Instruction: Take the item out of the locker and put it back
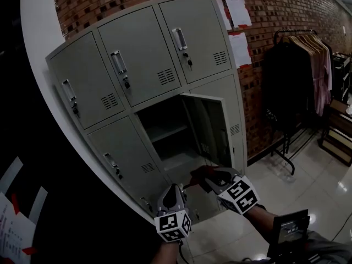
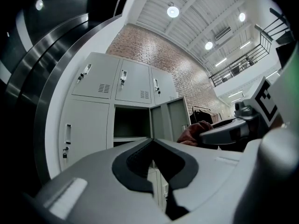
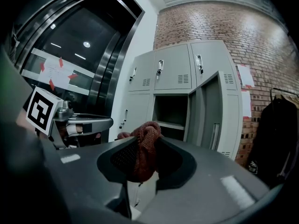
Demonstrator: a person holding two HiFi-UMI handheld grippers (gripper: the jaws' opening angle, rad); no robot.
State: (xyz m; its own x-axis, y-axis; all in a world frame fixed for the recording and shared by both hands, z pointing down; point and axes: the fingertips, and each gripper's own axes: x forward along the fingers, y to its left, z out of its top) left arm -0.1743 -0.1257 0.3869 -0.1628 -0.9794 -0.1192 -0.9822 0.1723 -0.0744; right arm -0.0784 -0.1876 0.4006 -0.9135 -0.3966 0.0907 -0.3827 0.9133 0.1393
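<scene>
A grey bank of lockers [image 1: 137, 54] stands against the brick wall. Its lower middle compartment [image 1: 165, 126] is open, with a shelf inside and the door [image 1: 212, 130] swung out to the right. My right gripper [image 1: 208, 176] hovers low in front of that opening, shut on a red-brown knitted cloth [image 3: 143, 149] that bulges up between its jaws. The same cloth [image 1: 199, 174] shows at the jaw tips in the head view. To its left and a little nearer me, my left gripper [image 1: 172, 189] is shut with nothing in it and points at the lockers [image 2: 121, 85].
A clothes rack [image 1: 300, 70] with dark and pink garments stands to the right of the lockers. Papers [image 1: 237, 15] hang on the brick wall. A white curved wall [image 1: 38, 32] borders the lockers on the left. Glossy floor tiles [image 1: 275, 180] lie below.
</scene>
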